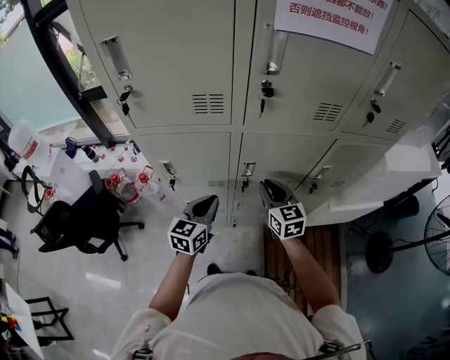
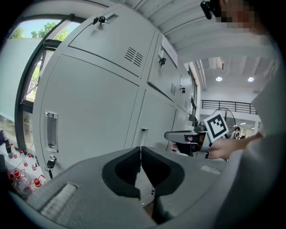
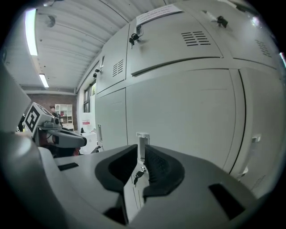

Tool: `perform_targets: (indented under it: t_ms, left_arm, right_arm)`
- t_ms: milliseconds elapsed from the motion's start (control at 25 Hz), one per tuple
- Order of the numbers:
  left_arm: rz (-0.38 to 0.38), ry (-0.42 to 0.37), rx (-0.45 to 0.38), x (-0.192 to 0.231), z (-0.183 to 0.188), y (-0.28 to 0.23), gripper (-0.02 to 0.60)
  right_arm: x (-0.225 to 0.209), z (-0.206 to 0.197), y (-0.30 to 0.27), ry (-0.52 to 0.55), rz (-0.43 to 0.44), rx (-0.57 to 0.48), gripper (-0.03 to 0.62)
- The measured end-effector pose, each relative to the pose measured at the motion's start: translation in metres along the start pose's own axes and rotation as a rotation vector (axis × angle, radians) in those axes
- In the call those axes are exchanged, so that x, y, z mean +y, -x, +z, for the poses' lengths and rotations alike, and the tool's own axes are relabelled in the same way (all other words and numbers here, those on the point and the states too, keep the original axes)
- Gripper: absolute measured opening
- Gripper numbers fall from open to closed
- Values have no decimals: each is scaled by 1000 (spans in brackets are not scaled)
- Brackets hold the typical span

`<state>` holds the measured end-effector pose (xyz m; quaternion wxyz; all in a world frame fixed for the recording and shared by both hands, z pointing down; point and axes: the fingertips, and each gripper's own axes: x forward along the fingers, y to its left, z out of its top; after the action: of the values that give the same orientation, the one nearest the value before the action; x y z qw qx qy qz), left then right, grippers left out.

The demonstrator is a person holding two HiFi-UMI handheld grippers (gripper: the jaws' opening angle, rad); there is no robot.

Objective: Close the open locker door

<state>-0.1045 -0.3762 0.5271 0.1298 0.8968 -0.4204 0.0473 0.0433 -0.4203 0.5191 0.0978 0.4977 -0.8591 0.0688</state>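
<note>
Grey lockers stand in two rows before me. In the lower row the rightmost door is swung out from the cabinet; in the right gripper view its edge and handle show at the far right. My right gripper hovers left of that door, in front of the middle lower locker. Its jaws stand a narrow gap apart, and that locker's handle and key show through the gap, farther off. My left gripper is beside it, jaws touching at the tips, with nothing held.
A black office chair and a cluster of red-capped bottles are at the left by the window. A wooden bench lies under the open door, and a floor fan stands at the right. A printed notice hangs on an upper locker.
</note>
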Motion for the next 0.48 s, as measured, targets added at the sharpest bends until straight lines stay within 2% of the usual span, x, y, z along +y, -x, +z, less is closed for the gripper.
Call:
perform_targets:
  t_ms: [480]
  left_arm:
    - [3,2,-43,-22,15,8,17]
  right_arm:
    - [-13,-2,50,-41,-14,-29,14]
